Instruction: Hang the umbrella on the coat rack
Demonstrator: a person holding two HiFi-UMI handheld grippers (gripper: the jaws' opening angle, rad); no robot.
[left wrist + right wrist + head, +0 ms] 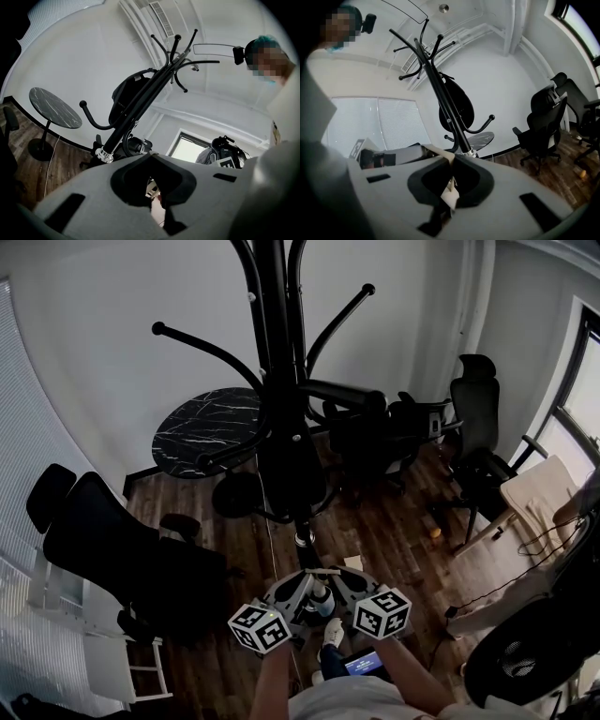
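Head view looks down the tall black metal coat rack point(273, 352), whose curved, ball-tipped hooks spread out from its pole. The black folded umbrella point(291, 470) hangs as a dark, bulky bundle against the pole. It sits below the upper hooks and above a silver ring point(303, 538) on the pole. I cannot tell which hook carries it.

Behind the rack stands a round black table with white marble veining point(208, 427), close to the white wall. Black office chairs stand on the brown wooden floor point(394, 531), one at the left point(112, 549) and one at the right point(473, 418).

Left gripper view shows my left gripper point(150, 155) tilted up towards the rack. Its grey fingers point(93, 201) are closed tip against tip, and only the room beyond shows through the hollow behind the tips. The pole rises past the fingertips, and the umbrella hangs well apart from them, higher up.

Right gripper view shows my right gripper point(452, 159) with its fingers point(511, 187) likewise brought together at the tips. A pale scrap shows through the gap behind them, too unclear to name. The umbrella hangs on the pole above, apart from these fingers too.

From the head view, both grippers sit side by side low in the picture, near the foot of the pole. Their marker cubes face upward.
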